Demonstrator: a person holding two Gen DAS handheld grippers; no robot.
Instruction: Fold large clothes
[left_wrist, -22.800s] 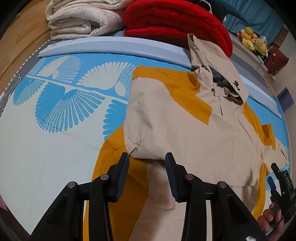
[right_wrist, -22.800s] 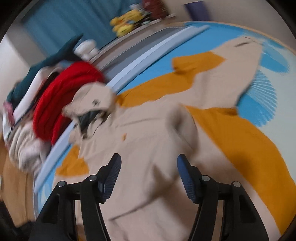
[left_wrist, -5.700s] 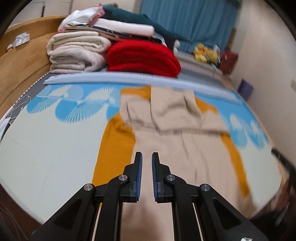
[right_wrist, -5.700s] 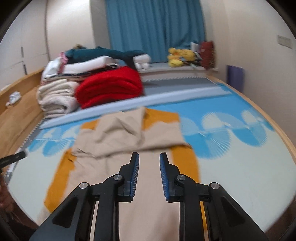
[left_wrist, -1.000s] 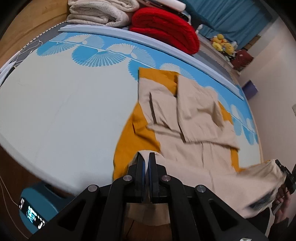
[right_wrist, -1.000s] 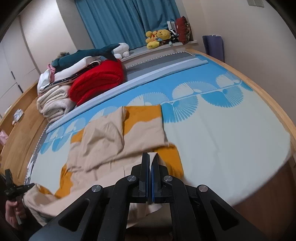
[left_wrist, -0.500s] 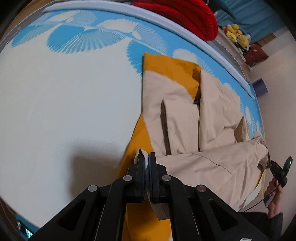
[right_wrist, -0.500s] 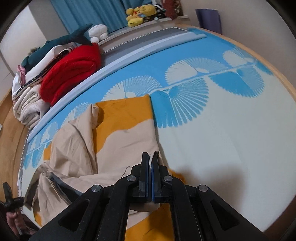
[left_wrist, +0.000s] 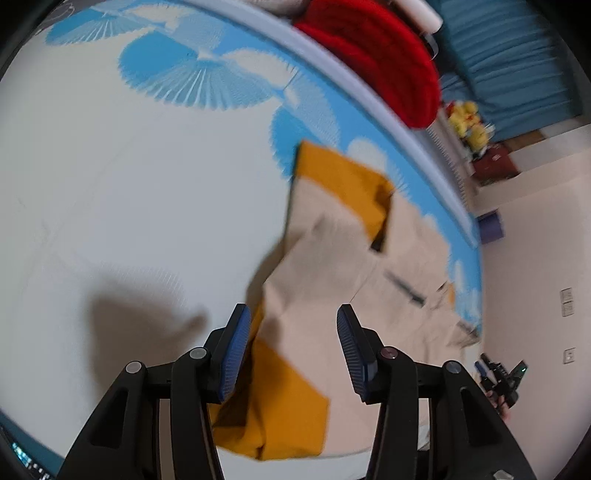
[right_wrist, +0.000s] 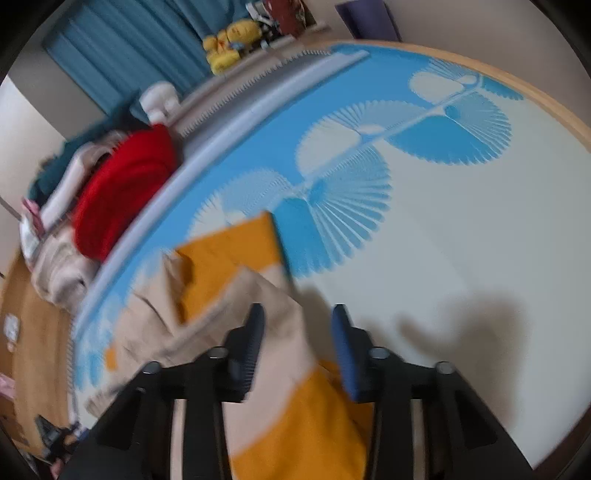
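Observation:
A beige and mustard-orange jacket (left_wrist: 332, 258) lies folded on the bed's blue-and-white fan-patterned cover (left_wrist: 129, 184). Its lower part is doubled up over the upper part. My left gripper (left_wrist: 293, 345) is open and empty just above the jacket's near left edge. My right gripper (right_wrist: 299, 339) is open and empty over the jacket (right_wrist: 229, 258) near its right edge. The right gripper also shows small at the lower right of the left wrist view (left_wrist: 498, 376). Both views are motion-blurred.
A folded red blanket (left_wrist: 376, 59) and stacked bedding (right_wrist: 62, 266) lie along the headboard side behind a pale blue bolster (right_wrist: 221, 140). Yellow plush toys (right_wrist: 225, 48) sit by the blue curtain. The bed's wooden edge (right_wrist: 535, 96) runs at the right.
Both grippers held the jacket's hem shut, carried it up over the top part, and have now opened and let it drop. The fabric lies folded.

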